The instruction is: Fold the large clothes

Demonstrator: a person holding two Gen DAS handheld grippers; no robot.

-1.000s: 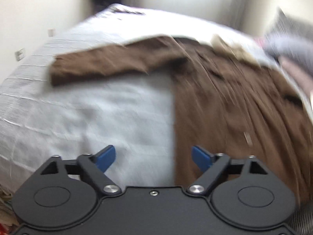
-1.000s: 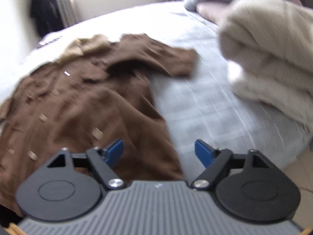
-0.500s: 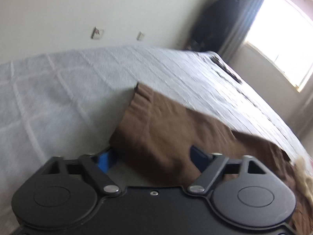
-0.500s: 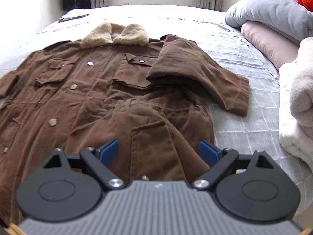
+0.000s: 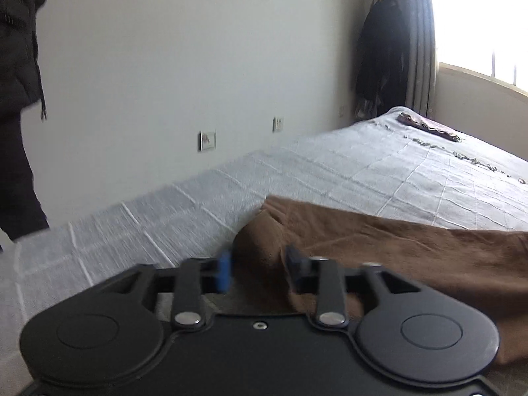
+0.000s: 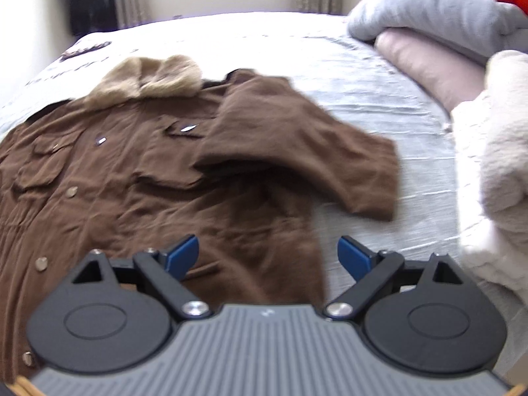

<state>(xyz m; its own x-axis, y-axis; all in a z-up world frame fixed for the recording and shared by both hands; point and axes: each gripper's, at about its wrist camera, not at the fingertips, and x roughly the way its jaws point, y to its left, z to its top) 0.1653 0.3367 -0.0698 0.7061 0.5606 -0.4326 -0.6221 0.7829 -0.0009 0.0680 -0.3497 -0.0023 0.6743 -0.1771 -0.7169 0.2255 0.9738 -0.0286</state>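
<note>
Brown coat spread on the bed, each gripper at a different edge.

The coat (image 6: 138, 171) lies front-up on the grey bed (image 6: 379, 105), fur collar (image 6: 148, 79) at the far end, one sleeve (image 6: 297, 151) folded across its chest. The left gripper (image 5: 257, 269) has just been closing; its blue fingers (image 5: 225, 272) sit about half apart with a bunched sleeve end (image 5: 260, 250) between them, and whether they press it cannot be told. The right gripper (image 6: 267, 257) has just been opening; its fingers (image 6: 183, 254) stand wide above the coat's lower edge, holding nothing. Pillows (image 6: 435, 23) and a cream blanket (image 6: 501, 171) lie to the right.
</note>
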